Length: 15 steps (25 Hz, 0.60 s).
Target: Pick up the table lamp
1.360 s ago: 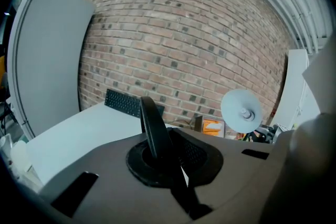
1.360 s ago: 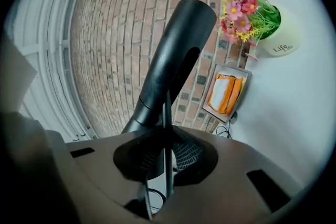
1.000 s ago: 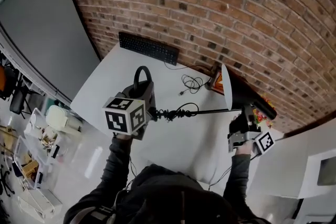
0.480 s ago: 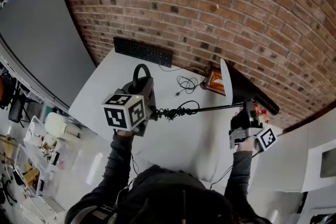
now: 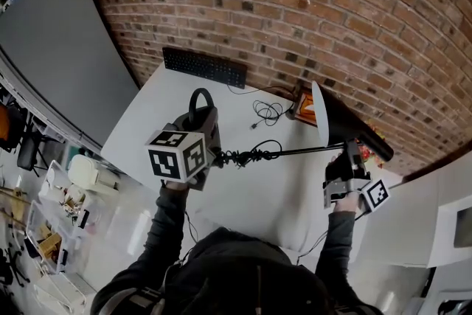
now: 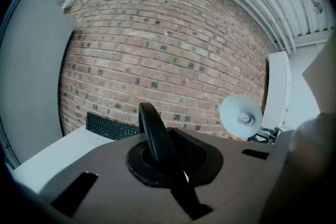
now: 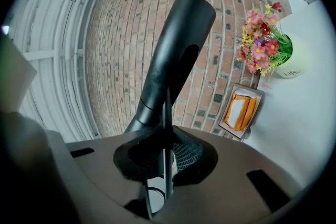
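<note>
The table lamp hangs sideways in the air over the white table (image 5: 243, 192), held at both ends. Its black ring (image 5: 198, 105) is at the left, and my left gripper (image 5: 206, 126) is shut on it; the ring's edge stands between the jaws (image 6: 157, 139). A thin rod (image 5: 295, 153) with a cord coiled round it runs right to the black shade (image 5: 355, 130), whose white inside (image 5: 319, 113) faces left. My right gripper (image 5: 346, 156) is shut on the rod (image 7: 166, 128) just below the shade (image 7: 173, 50).
A black keyboard (image 5: 205, 67) lies at the table's far edge by the brick wall. A loose cable (image 5: 268, 113), an orange item in a tray (image 7: 241, 110) and a flower pot (image 7: 262, 39) sit at the back right. A grey board (image 5: 59, 48) stands left.
Both grippers keep their hold and the lamp stays level in the air. Only the head view has shifted a little.
</note>
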Each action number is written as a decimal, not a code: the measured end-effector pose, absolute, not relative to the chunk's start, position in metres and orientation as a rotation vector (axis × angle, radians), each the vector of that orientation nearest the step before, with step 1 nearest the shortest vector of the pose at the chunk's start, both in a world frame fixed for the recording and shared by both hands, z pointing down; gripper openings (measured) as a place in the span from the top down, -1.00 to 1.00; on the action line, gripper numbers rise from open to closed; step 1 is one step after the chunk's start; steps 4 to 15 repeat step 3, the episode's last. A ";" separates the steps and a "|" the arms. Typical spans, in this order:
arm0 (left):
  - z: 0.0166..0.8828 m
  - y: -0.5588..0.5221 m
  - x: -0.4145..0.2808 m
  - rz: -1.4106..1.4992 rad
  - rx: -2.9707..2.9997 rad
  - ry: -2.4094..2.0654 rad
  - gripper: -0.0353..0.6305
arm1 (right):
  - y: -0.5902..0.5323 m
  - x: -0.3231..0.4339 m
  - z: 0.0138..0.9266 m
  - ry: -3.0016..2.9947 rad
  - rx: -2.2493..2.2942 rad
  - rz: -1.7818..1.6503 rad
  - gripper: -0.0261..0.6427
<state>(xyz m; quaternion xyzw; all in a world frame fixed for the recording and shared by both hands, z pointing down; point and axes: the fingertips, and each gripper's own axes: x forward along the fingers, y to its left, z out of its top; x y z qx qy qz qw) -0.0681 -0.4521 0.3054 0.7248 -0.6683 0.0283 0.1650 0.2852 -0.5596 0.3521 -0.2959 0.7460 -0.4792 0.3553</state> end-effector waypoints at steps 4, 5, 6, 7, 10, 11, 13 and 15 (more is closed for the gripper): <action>0.310 -0.452 -0.068 0.101 2.062 -1.901 0.88 | -0.559 0.284 0.356 1.925 -0.763 -1.251 0.78; 0.310 -0.452 -0.068 0.101 2.062 -1.901 0.88 | -0.559 0.284 0.356 1.925 -0.763 -1.251 0.78; 0.310 -0.452 -0.068 0.101 2.062 -1.901 0.88 | -0.559 0.284 0.356 1.925 -0.763 -1.251 0.78; 0.310 -0.452 -0.068 0.101 2.062 -1.901 0.88 | -0.559 0.284 0.356 1.925 -0.763 -1.251 0.78; 0.310 -0.452 -0.068 0.101 2.062 -1.901 0.88 | -0.559 0.284 0.356 1.925 -0.763 -1.251 0.78; 0.310 -0.452 -0.068 0.101 2.062 -1.901 0.88 | -0.559 0.284 0.356 1.925 -0.763 -1.251 0.78; 0.310 -0.452 -0.068 0.101 2.062 -1.901 0.88 | -0.559 0.284 0.356 1.925 -0.763 -1.251 0.78; 0.310 -0.452 -0.068 0.101 2.062 -1.901 0.88 | -0.559 0.284 0.356 1.925 -0.763 -1.251 0.78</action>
